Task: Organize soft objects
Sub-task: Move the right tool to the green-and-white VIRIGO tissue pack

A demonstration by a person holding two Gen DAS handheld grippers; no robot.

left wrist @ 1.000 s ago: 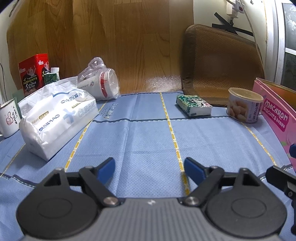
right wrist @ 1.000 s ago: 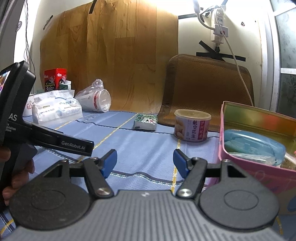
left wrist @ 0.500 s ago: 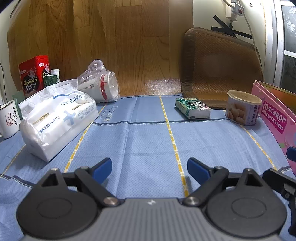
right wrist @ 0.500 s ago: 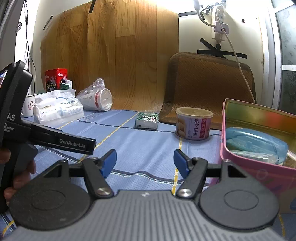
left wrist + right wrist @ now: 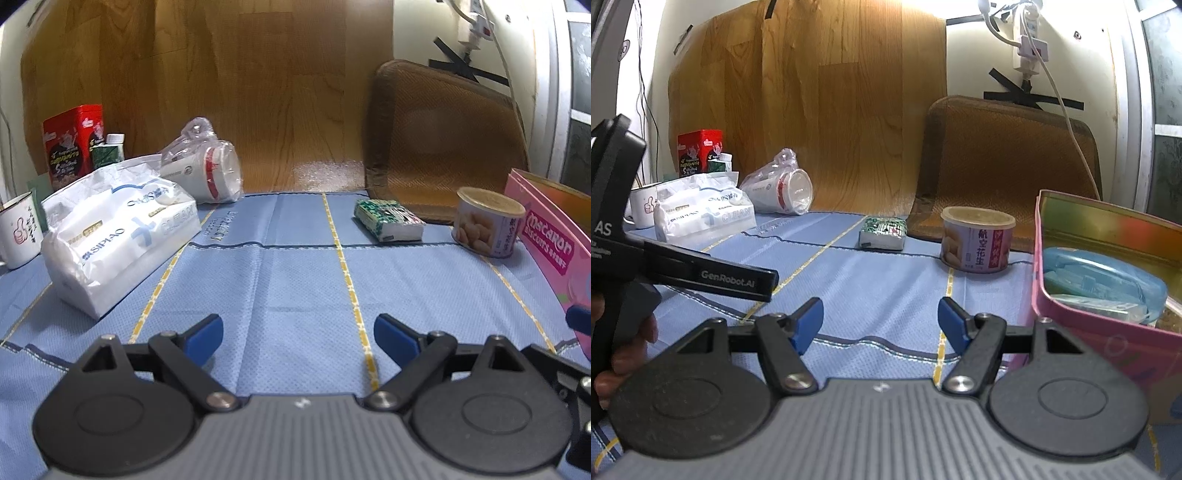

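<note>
A large white tissue pack (image 5: 114,229) lies on the blue cloth at the left; it also shows in the right wrist view (image 5: 701,216). A small green-and-white tissue packet (image 5: 388,219) lies near the back middle, also in the right wrist view (image 5: 882,232). My left gripper (image 5: 297,338) is open and empty, low over the cloth. My right gripper (image 5: 881,323) is open and empty, to the right of the left one, beside the pink tin (image 5: 1108,295).
A peanut can (image 5: 487,227) stands right of the small packet. The pink biscuit tin (image 5: 550,254) holds a blue case (image 5: 1104,280). A bagged cup stack (image 5: 203,173), red box (image 5: 72,142) and mug (image 5: 20,229) stand at the left. A brown mat (image 5: 443,147) leans against the back wall.
Both grippers have moved slightly forward and lower toward the cloth. Their jaws stay open; the left has widened a little. Nothing on the table has moved.
</note>
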